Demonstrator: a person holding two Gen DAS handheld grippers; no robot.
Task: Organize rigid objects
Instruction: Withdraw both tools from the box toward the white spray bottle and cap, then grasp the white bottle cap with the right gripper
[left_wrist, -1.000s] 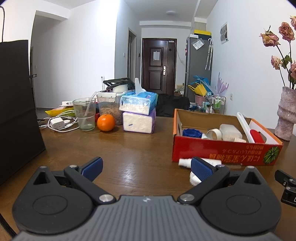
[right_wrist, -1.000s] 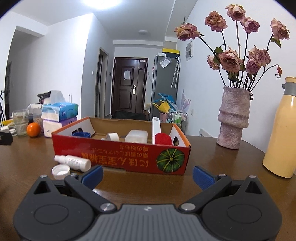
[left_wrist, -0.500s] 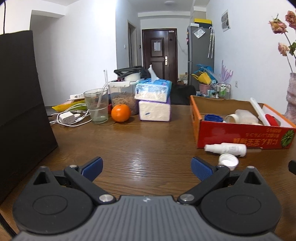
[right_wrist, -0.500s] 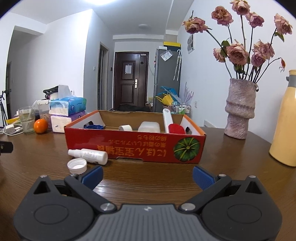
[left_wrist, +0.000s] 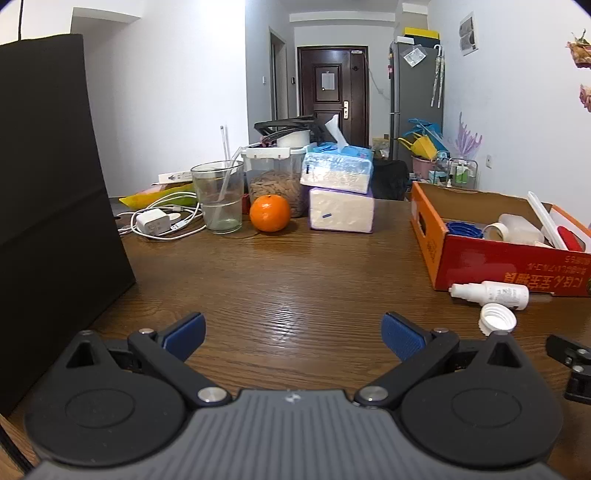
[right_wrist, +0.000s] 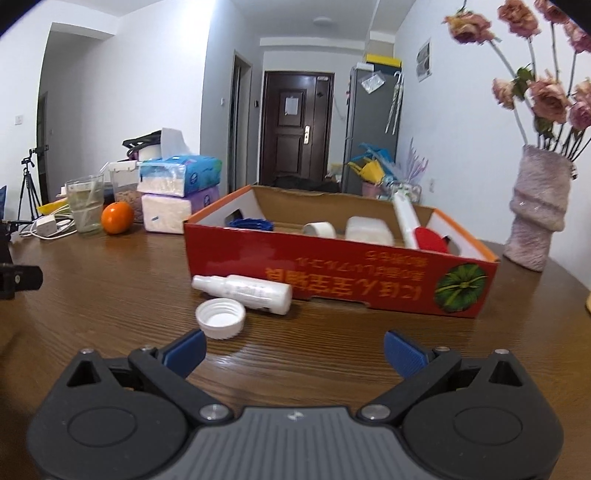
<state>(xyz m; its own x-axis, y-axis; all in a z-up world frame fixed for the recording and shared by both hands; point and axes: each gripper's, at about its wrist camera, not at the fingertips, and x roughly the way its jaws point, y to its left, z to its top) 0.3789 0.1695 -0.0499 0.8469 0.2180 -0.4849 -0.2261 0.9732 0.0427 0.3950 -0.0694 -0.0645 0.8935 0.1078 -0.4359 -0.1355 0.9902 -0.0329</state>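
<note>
Right in front of the red cardboard box (right_wrist: 332, 280), a small white bottle (right_wrist: 245, 291) lies on its side on the wooden table (right_wrist: 110, 288), white cap (right_wrist: 220, 317) just beside it. Left gripper (left_wrist: 293, 334) and right gripper (right_wrist: 294, 349) both sit wide apart, holding nothing, short of the box.

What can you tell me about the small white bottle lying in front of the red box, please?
The small white bottle looks like plastic, with a narrow nozzle end and a faintly printed label. It lies on its side on the wooden table, nozzle pointing left, just in front of the red box. A loose white cap sits open side up right beside it. Neither tongs hold it.
</note>
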